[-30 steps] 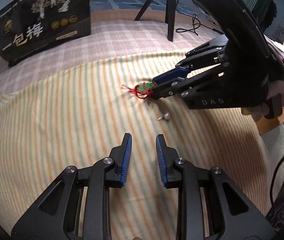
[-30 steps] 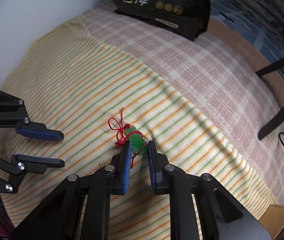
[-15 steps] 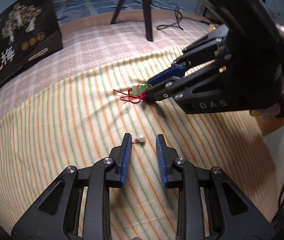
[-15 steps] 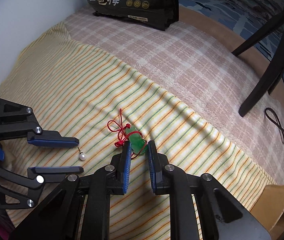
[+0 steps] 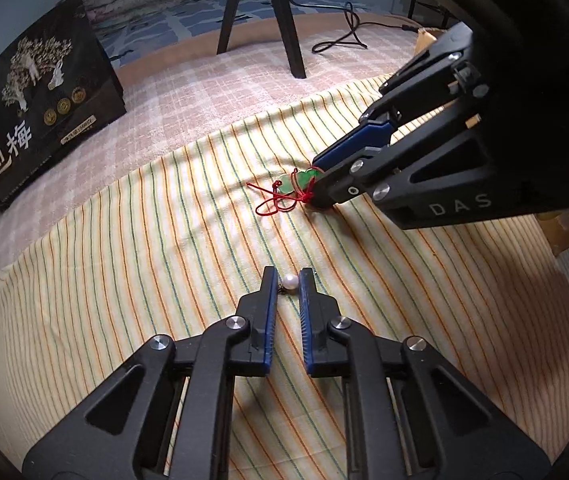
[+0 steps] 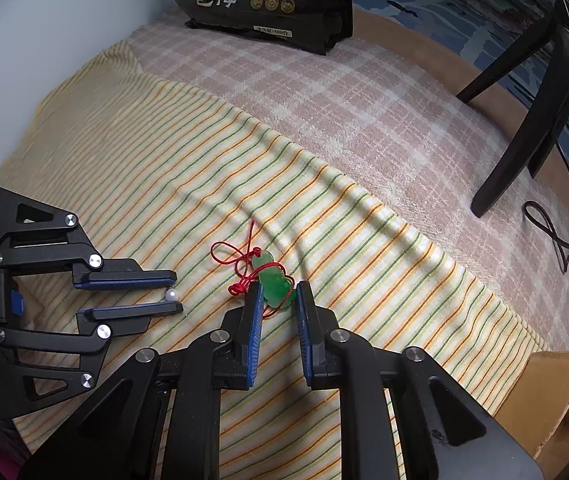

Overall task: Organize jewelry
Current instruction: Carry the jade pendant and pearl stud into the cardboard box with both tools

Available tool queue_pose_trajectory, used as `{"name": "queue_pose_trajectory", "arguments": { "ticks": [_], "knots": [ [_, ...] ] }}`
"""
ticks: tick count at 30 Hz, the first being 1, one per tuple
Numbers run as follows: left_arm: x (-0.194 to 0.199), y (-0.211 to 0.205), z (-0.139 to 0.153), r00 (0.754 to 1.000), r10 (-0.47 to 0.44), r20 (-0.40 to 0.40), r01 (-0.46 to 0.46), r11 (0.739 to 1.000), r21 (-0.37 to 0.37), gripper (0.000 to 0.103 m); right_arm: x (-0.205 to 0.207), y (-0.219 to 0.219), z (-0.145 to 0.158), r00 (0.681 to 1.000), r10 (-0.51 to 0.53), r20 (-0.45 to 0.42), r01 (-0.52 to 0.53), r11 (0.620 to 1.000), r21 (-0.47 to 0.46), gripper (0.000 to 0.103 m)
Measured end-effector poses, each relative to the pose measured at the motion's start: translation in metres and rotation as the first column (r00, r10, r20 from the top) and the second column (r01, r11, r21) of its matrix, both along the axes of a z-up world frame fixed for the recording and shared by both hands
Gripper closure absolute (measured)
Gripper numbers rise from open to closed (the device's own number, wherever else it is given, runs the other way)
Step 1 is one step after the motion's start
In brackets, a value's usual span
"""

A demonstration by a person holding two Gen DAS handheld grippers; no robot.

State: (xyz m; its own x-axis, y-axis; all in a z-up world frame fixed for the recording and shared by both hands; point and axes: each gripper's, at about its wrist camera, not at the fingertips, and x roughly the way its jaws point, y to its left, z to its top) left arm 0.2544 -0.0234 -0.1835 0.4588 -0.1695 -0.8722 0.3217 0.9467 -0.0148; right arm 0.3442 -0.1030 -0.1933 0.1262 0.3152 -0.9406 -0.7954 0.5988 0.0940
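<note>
A small pearl earring [image 5: 290,281] lies on the striped cloth [image 5: 124,260]. It sits between the tips of my left gripper [image 5: 287,276], whose jaws are closing, the pads touching the pearl. The right wrist view shows the same pearl [image 6: 171,294] pinched at the tips of the left gripper [image 6: 176,292]. A green jade pendant [image 6: 272,284] on a red cord [image 6: 236,256] lies on the cloth, and my right gripper [image 6: 279,290] is shut on its near end. From the left wrist view, the right gripper [image 5: 318,184] points down at the pendant [image 5: 298,178].
A black printed bag [image 5: 32,120] stands at the back on a pink checked blanket [image 6: 364,100]. Black tripod legs [image 6: 524,140] and a dark cable [image 5: 340,36] are behind. A cardboard box [image 6: 556,392] sits past the cloth's right edge.
My left gripper moved forward over the cloth to the pearl earring and narrowed its jaws around it. My right gripper kept its hold on the pendant.
</note>
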Motion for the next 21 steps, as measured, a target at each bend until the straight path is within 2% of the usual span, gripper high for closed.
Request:
{"name": "queue_pose_trajectory", "arguments": {
  "ticks": [6, 15, 21],
  "knots": [
    [0.0, 0.016, 0.002, 0.999, 0.051, -0.018, -0.052, 0.997, -0.054, 0.095, -0.004, 0.012, -0.001, 0.999, 0.005, 0.038, -0.005, 1.0, -0.01, 0.088],
    [-0.001, 0.032, 0.006, 0.995, 0.095, -0.016, -0.096, 0.992, -0.085, 0.095, -0.011, 0.023, -0.002, 0.996, 0.016, 0.092, -0.012, 0.999, -0.046, 0.088],
    [-0.008, 0.04, 0.016, 0.994, 0.112, 0.003, -0.111, 0.99, -0.092, 0.095, -0.019, 0.015, 0.008, 0.994, -0.03, 0.108, 0.032, 0.999, -0.016, 0.088]
  ]
}}
